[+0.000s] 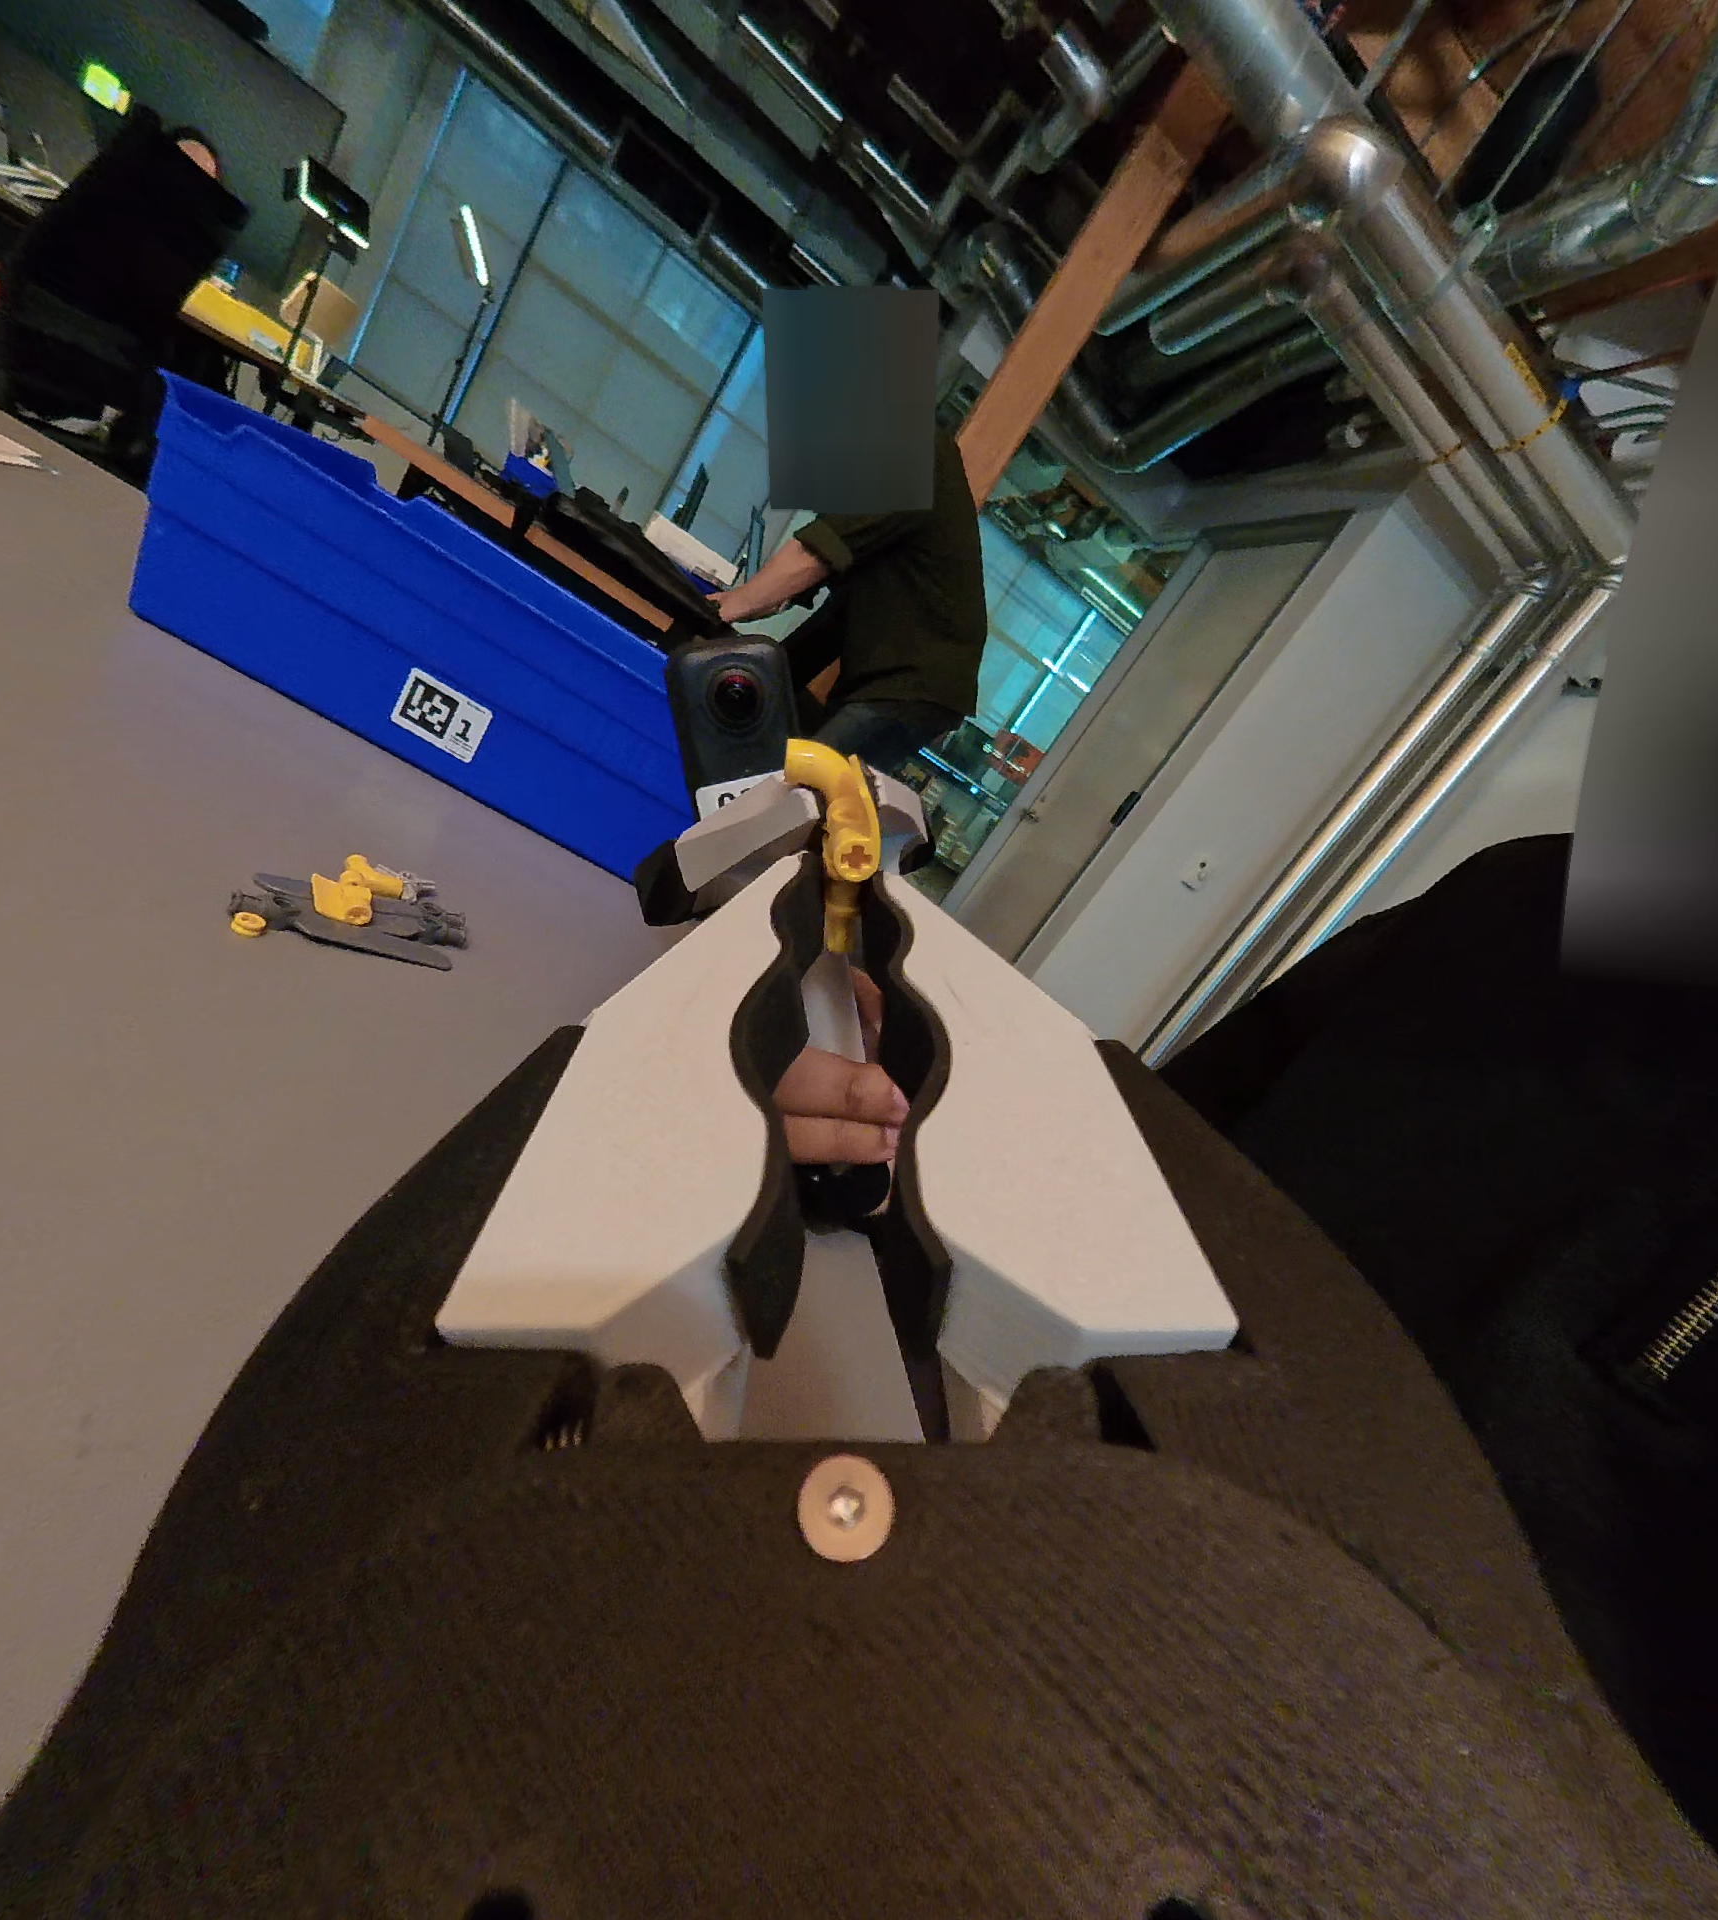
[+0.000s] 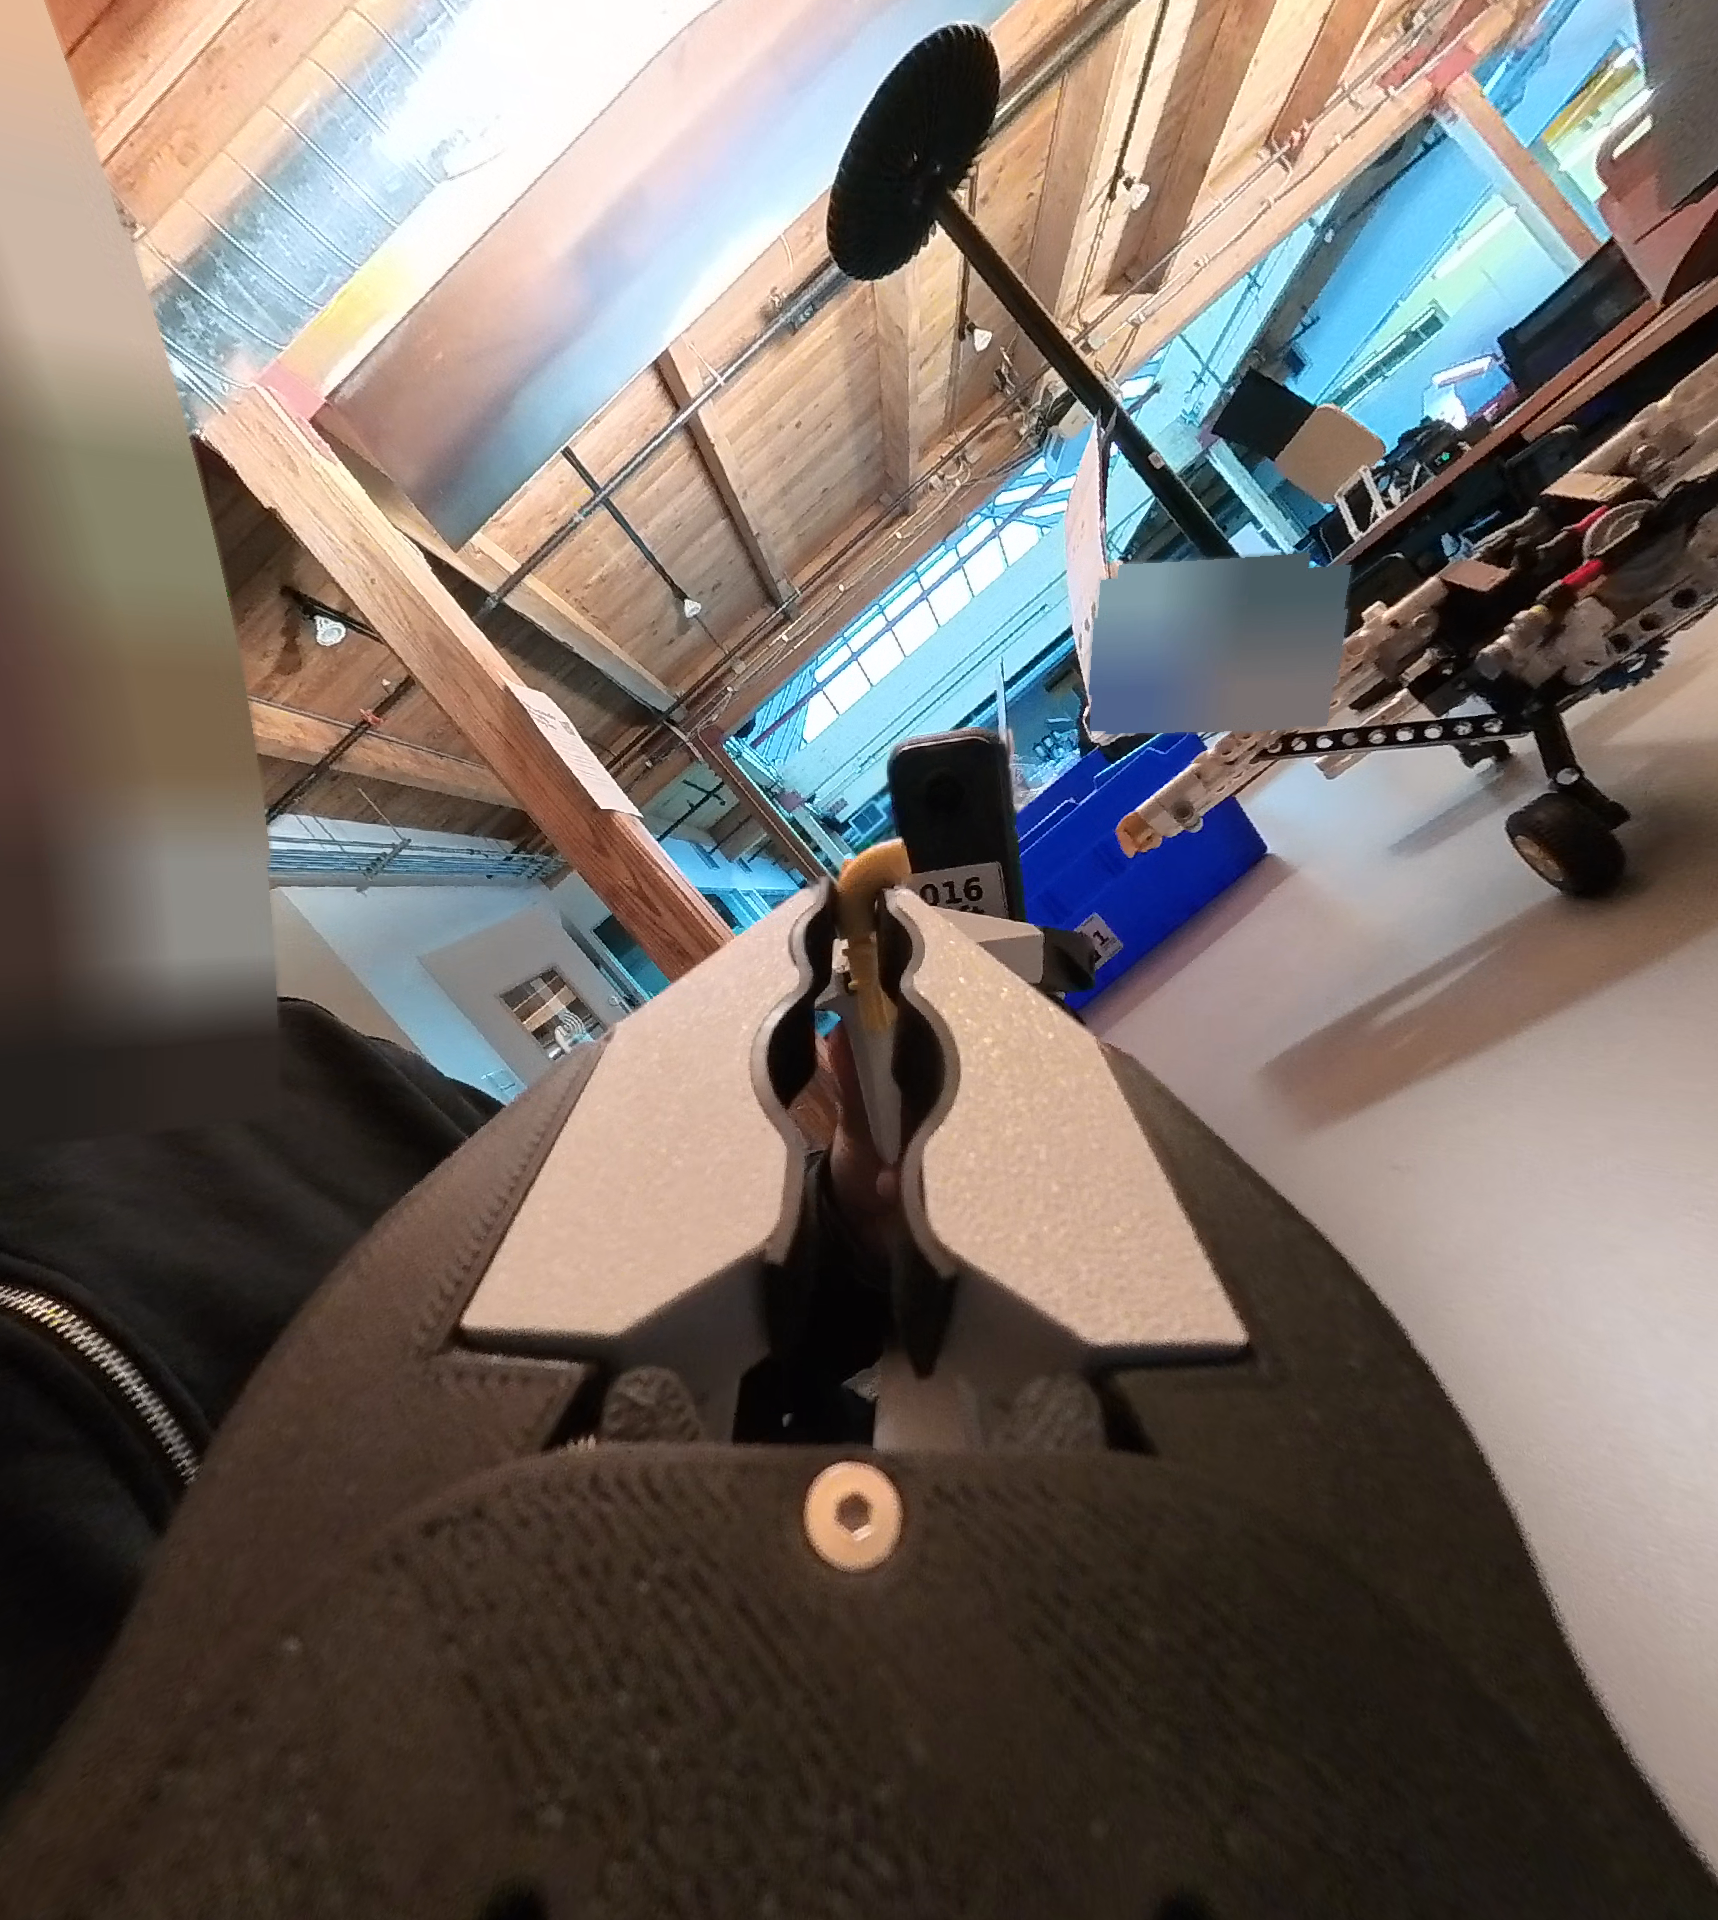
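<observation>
Yellow plastic connector piece point(image 1: 847, 831) is pinched from both sides, left tool point(image 1: 850, 883) and right tool point(image 2: 860, 925) each clamped on it, raised above the grey tabletop point(image 1: 107, 1039), loose parts point(image 1: 346, 909) lying apart

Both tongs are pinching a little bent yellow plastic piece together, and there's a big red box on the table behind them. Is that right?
Nearly. The box is blue plastic, not red, as the left wrist view shows. The rest holds: the left tongs and the right tongs both pinch the little bent yellow plastic piece, and the box stands on the grey table behind them.
</observation>
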